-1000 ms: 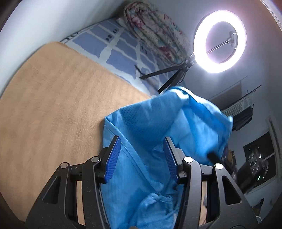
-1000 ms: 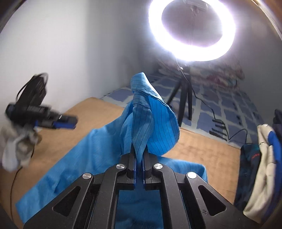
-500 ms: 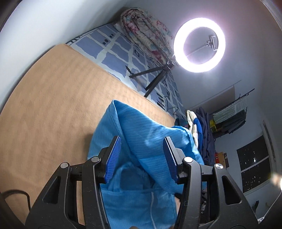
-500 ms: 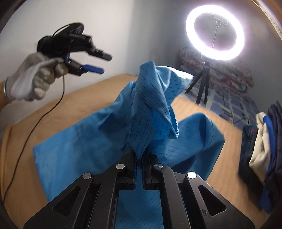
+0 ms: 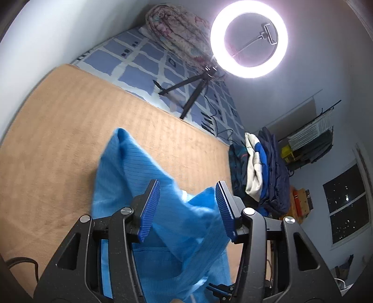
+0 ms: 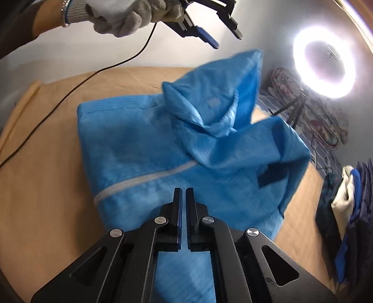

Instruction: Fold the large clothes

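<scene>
The right gripper (image 6: 183, 194) is sitting with its jaws clenched nearly together, just a thin slit between the pads, and as far as I can tell nothing is pinched in there. It's pointing down over the blue garment (image 6: 186, 149), which is lying spread on the tan blanket (image 6: 46, 186) with its white zipper (image 6: 144, 180) running diagonally across the front. One sleeve or flap of the garment is sticking up in the air, blurred, on the side of the garment toward the ring light (image 6: 324, 67).

The left gripper (image 5: 187, 205) is hanging released, jaws standing well apart, with the blue fabric showing between and under them but neither blue pad pressing on it. From the right wrist view you can see it above the far edge of the garment, held by a hand in a white knit glove (image 6: 130, 16), with a black cable (image 6: 77, 81) trailing down from it across the blanket.

Beyond the garment, past the blanket's edge, a blue checked sheet (image 5: 139, 60) is carrying the ring light's tripod (image 5: 191, 91) and a rolled floral quilt (image 5: 179, 30). A pile of dark and white clothes (image 5: 258, 167) is stacked beside the garment, at the blanket's edge.
</scene>
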### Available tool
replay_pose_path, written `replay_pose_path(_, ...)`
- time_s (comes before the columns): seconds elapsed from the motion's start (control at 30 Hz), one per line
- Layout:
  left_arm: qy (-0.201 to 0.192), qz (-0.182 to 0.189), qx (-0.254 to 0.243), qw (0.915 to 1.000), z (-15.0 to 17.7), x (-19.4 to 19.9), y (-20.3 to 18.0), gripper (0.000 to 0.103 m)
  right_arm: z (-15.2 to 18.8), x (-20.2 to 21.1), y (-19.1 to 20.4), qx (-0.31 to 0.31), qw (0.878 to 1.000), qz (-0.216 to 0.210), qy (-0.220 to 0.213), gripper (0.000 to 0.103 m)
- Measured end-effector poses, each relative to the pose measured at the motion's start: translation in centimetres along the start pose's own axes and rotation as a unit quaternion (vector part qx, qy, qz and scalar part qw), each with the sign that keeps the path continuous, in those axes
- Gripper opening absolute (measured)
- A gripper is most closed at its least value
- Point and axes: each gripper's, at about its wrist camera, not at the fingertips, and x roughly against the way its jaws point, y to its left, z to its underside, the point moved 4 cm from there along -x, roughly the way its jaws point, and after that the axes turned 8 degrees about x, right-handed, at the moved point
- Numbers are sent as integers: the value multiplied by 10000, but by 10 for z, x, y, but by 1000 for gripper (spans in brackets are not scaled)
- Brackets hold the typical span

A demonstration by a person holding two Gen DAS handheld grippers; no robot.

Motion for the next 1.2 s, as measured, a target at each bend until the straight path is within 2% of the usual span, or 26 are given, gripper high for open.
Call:
replay_pose_path(0.1, 107, 33, 48, 9999, 5, -12, -2, 50, 5, 12, -18, -736, 9967, -337, -104, 4)
replay_pose_path(0.13, 149, 17, 62, 9999, 8, -16, -2, 50, 6, 13, -29, -1096, 9929, -441, -123, 12)
replay_pose_path(0.17, 199, -42, 65, 9998, 12, -20, -1, 52, 8, 15, -33, -1316, 9900, -487, -139, 20)
replay_pose_path(0.2, 264, -91, 53, 9996, 16, -25, -1, 52, 9, 16, -47, -1796, 9815, -633, -181, 43)
replay_pose_path(0.23, 321, -112, 50, 9994, 20, -27, -1, 52, 9, 17, -53, -2020, 9765, -710, -250, 55)
replay_pose_path(0.3, 444, -34, 56, 9990, 31, -28, -1, 52, 10, 21, -75, -2714, 9570, -879, -535, 55)
replay_pose_path(0.47, 379, -7, -66, 9993, 50, -10, -10, 52, 11, 16, -111, -3721, 9178, -1101, -846, 55)
replay_pose_path(0.53, 383, -10, -270, 9989, 56, -2, -22, 55, 11, 10, -124, -4057, 9018, -1168, -921, 55)
replay_pose_path(0.6, 344, -225, -523, 9978, 61, 0, -33, 64, 12, 5, -132, -4365, 8860, -1222, -980, 56)
replay_pose_path(0.63, 349, -370, -638, 9967, 63, -1, -36, 64, 13, 3, -131, -4446, 8815, -1243, -989, 57)
replay_pose_path(0.73, 380, -803, -889, 9921, 67, -9, -42, 64, 16, -7, -146, -4895, 8567, -1286, -996, 63)
replay_pose_path(0.8, 312, -1238, -926, 9875, 65, -16, -37, 64, 17, -11, -153, -5138, 8396, -1386, -1084, 63)
replay_pose_path(0.83, 326, -1334, -894, 9865, 65, -19, -32, 58, 17, -13, -155, -5194, 8355, -1407, -1108, 63)
replay_pose_path(0.9, 392, -1370, -817, 9864, 68, -23, -21, 12, 12, -15, -158, -5264, 8314, -1390, -1113, 64)
replay_pose_path(1.07, 187, -1141, -561, 9917, 80, -4, 6, 5, 2, -18, -149, -5167, 8426, -1239, -874, 65)
replay_pose_path(1.2, 86, -931, -275, 9952, 97, 22, 28, 3, 0, -24, -152, -5378, 8302, -1226, -811, 66)
